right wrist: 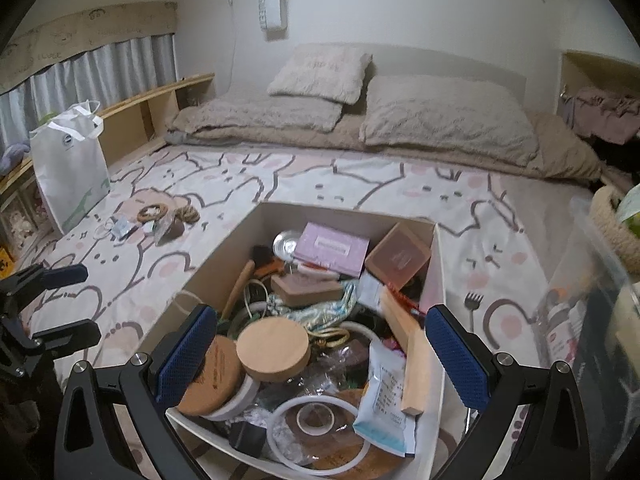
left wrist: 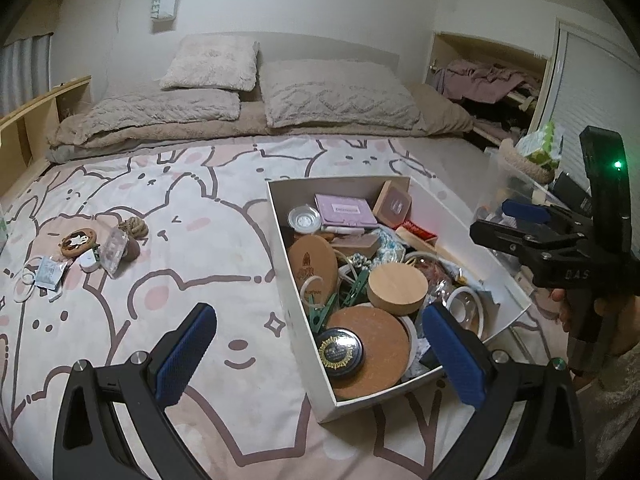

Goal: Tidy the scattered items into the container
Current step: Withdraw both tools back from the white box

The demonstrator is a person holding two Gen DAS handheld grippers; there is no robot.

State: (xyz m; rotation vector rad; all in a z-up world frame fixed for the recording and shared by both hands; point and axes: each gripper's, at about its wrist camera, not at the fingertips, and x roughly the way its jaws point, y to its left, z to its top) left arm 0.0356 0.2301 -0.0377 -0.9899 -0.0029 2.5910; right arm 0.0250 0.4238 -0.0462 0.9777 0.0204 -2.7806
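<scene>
Container (left wrist: 304, 280) nearly full; trinkets (left wrist: 80, 248) apparently apart.

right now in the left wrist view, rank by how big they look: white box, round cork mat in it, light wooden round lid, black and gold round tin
1. White rectangular box, largest.
2. Round cork mat.
3. Light wooden round lid.
4. Black and gold round tin.
Lid and tin look close in size, and the tin sits nearer the camera, so their order is unsure.

Right gripper (right wrist: 320, 352) open over full box (right wrist: 224, 256); loose items (right wrist: 160, 216) on bedspread (right wrist: 360, 184).
</scene>
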